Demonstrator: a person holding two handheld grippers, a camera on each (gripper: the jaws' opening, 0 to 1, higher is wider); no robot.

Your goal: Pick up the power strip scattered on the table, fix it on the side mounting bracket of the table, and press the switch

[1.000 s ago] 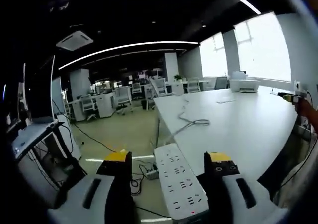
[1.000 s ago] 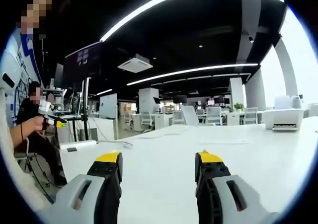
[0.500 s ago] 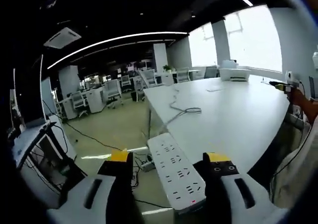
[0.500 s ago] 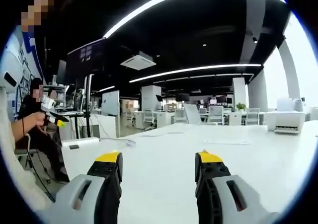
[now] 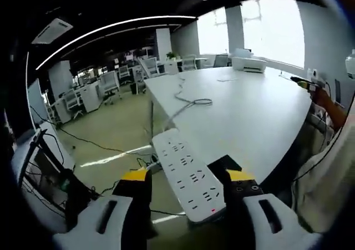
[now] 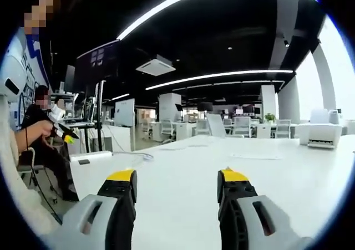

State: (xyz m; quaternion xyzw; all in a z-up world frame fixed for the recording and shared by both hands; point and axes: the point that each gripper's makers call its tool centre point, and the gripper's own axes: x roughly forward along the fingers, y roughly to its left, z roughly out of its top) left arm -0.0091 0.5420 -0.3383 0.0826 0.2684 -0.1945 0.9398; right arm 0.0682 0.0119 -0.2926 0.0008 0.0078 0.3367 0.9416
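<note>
Big white table, matte top. Grey cable lies looped near far left edge. White printer at far end, paper sheet flat nearby. Right gripper view: same tabletop, printer far right.

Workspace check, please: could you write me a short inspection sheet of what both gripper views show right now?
Surface: white table, mostly bare.
Job's things: power strip held at the table's edge, red switch near the camera end.
Clutter: printer at the far end; a paper sheet.
Grippers: left gripper shut on the power strip; right gripper open over the table.
Cables: white cord looped on the table; cables on the floor.
Surroundings: open office; seated person.
</note>
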